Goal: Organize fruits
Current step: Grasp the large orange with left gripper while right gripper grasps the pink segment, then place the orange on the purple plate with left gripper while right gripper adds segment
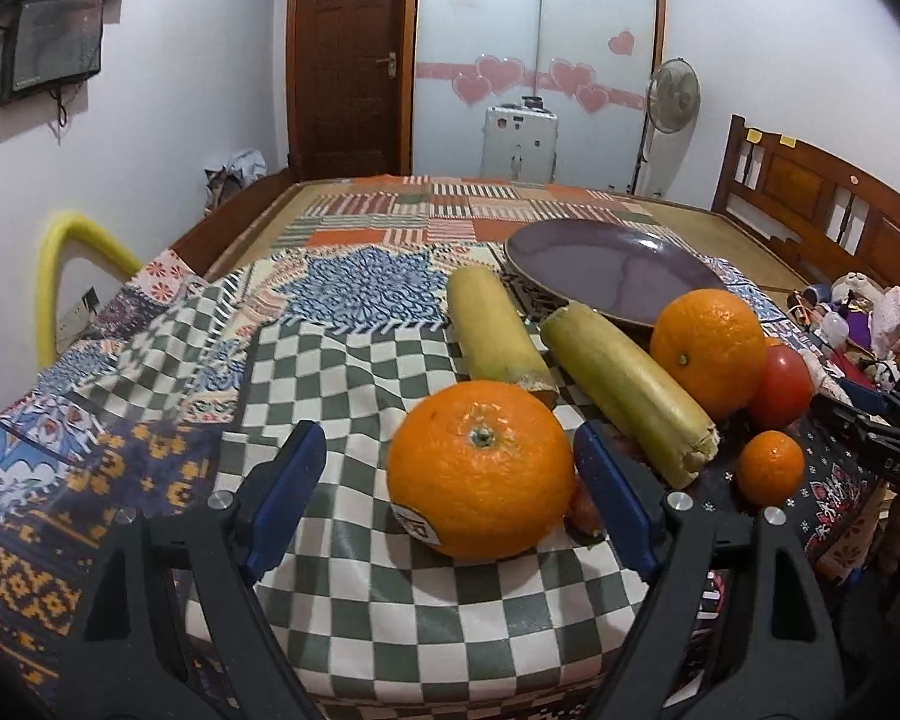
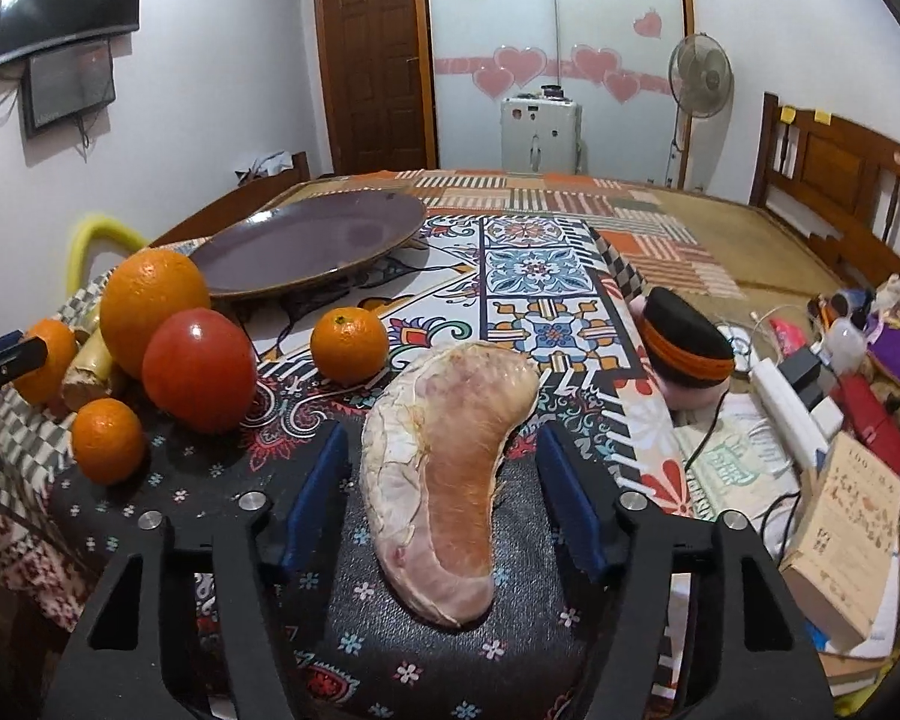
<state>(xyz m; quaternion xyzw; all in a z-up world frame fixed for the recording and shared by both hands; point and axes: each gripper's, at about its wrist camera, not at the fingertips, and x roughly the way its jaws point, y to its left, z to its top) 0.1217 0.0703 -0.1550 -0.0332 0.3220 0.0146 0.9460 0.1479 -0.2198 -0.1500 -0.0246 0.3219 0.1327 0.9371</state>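
1. Left gripper: jaws spread wide, level with the near orange, which sits on the checked cloth between them. The right-hand pad is just beside the fruit; the other pad stands clear. Nothing is clamped.
2. Right gripper: jaws apart, flanking the pomelo segment, which lies lengthwise on the dark floral cloth. Neither pad appears to touch it.
3. Destination (judged): the purple plate, bare, beyond the fruit.
4. Hazards, left side: the round orange may roll off if the nearer pad meets it first. Two sugarcane pieces, a second orange and a tomato lie along the way to the plate and could be knocked.
5. Hazards, right side: the peeled segment looks soft; a hard pinch could tear its membrane.
6. Edges and room: the cloth drops away at the near edge under both grippers. The right wrist view shows open cloth right of the small mandarin, toward the plate; clutter crowds the far right.
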